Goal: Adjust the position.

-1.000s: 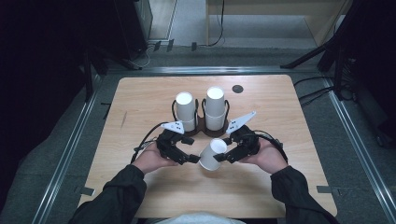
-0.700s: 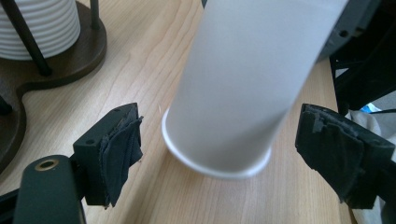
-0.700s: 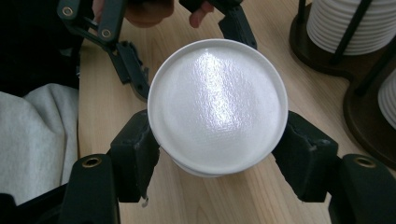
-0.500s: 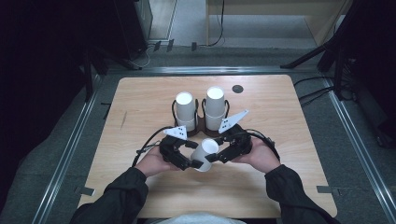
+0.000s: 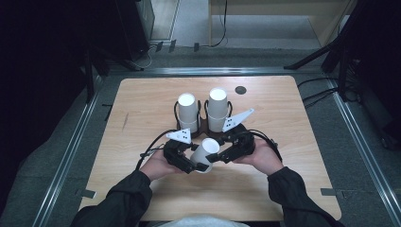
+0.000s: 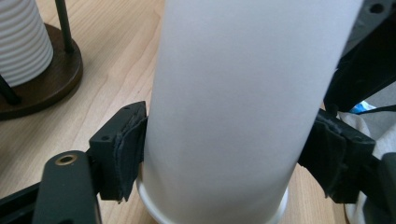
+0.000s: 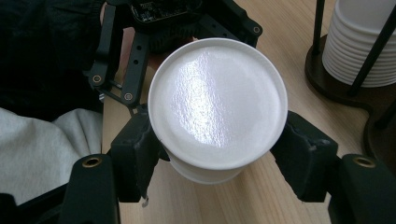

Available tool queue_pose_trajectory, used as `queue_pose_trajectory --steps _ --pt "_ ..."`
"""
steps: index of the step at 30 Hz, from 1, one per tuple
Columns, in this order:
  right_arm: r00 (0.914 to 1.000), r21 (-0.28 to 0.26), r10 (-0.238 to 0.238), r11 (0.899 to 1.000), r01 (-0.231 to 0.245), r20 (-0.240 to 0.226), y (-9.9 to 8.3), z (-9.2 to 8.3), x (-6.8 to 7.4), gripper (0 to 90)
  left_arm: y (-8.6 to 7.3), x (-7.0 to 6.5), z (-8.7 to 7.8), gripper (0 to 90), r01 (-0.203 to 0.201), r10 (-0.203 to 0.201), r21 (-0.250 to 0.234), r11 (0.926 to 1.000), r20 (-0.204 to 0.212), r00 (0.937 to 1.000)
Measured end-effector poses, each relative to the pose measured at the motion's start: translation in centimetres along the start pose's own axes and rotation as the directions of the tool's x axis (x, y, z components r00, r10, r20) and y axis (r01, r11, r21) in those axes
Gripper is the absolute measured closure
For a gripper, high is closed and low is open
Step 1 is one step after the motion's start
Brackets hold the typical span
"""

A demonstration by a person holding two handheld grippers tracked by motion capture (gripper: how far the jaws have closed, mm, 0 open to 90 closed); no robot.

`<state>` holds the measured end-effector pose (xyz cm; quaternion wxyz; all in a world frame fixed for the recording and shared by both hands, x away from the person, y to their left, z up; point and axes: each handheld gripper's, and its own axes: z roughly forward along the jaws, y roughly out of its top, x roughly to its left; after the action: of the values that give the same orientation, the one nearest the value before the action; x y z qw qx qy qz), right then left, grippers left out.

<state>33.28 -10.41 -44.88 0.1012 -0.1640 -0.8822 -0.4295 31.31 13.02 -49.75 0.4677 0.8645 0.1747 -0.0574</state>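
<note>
A white paper cup [image 5: 206,150] lies tilted between both grippers above the table's near middle. My left gripper [image 5: 196,163] has just been closing its jaws on the cup [image 6: 233,116] near its rim, and both pads [image 6: 130,149] now touch its wall. My right gripper [image 5: 223,153] is shut on the same cup [image 7: 217,102] close to its flat bottom, which faces that gripper's camera. In the right gripper view, my left gripper's body sits behind the cup. Two stacks of white cups [image 5: 187,111] [image 5: 218,106] stand upside down in a dark wooden holder [image 6: 46,79] just beyond the grippers.
The light wooden table [image 5: 142,109] has a small black disc [image 5: 240,90] at the back right of the holder. The holder's thin black uprights [image 7: 318,28] rise beside the stacks. Dark floor and metal rails surround the table.
The right gripper has carried the cup a little to the left, into the left gripper's jaws. Those jaws have narrowed onto it. The hands now sit closer together.
</note>
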Motion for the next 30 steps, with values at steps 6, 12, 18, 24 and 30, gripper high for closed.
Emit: queue_pose_trajectory --steps 6,12,18,24,30 --pt "0.9997 -0.002 0.016 1.0 -0.016 -0.016 0.0 -0.2 -0.1 34.4 0.3 -0.2 -0.3 27.0 -0.033 0.033 -0.003 0.9994 0.005 0.9994" --pt "0.9998 -0.03 0.011 0.999 -0.011 -0.016 0.0 -0.4 -0.2 27.9 0.6 0.1 -0.9 28.5 -0.03 0.03 0.019 0.9994 0.023 0.9993" --pt "0.9997 -0.027 -0.025 0.999 0.025 -0.001 -0.5 -0.9 -0.1 25.7 0.9 0.4 -1.9 28.4 -0.01 0.008 0.054 0.9985 0.023 0.9997" --pt "0.9986 -0.011 -0.04 0.999 0.04 0.035 -0.9 -0.8 0.0 25.7 1.3 0.8 -3.0 28.2 -0.019 0.018 0.074 0.9971 0.017 0.9997" --pt "0.9969 0.016 -0.061 0.998 0.06 0.049 -1.4 -0.3 0.1 26.1 2.1 0.8 -3.4 28.2 -0.037 0.038 0.124 0.9916 -0.002 0.9993"
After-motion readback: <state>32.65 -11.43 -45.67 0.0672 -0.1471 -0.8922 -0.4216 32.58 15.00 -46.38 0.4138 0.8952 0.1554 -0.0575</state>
